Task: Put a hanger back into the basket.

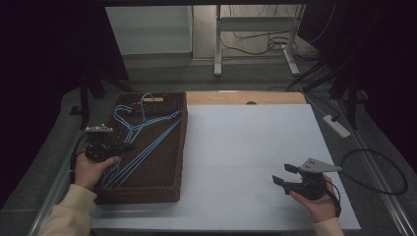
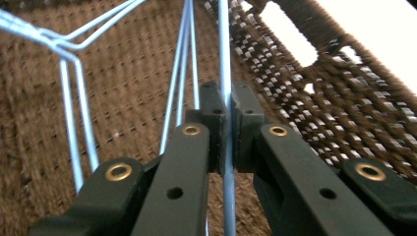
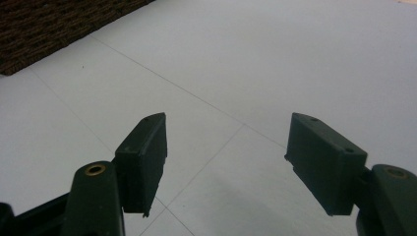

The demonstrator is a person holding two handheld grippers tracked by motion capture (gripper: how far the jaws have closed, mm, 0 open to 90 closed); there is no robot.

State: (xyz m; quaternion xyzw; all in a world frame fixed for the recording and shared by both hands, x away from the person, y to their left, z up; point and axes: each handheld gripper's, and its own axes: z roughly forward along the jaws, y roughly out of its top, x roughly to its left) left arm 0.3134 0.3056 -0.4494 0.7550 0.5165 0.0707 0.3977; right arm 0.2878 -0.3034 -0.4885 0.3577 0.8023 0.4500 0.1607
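Note:
Several light-blue wire hangers (image 1: 142,132) lie in a brown woven basket (image 1: 169,189) at the left of the table. My left gripper (image 1: 129,145) reaches into the basket from its left side and is shut on one hanger wire (image 2: 224,44), which runs straight up between the closed pads. Other blue hanger wires (image 2: 74,103) lie on the basket floor to the left of it. My right gripper (image 1: 283,174) hovers over the white tabletop (image 1: 246,147) at the lower right. In the right gripper view its jaws stand wide open around the right gripper's gap (image 3: 226,157), with nothing between them.
The basket's woven wall with handle slots (image 2: 314,54) rises just right of my left gripper. A corner of the basket (image 3: 44,29) lies far left of my right gripper. A wooden strip (image 1: 246,97) borders the table's far edge; cables and a power strip (image 1: 336,125) lie on the floor.

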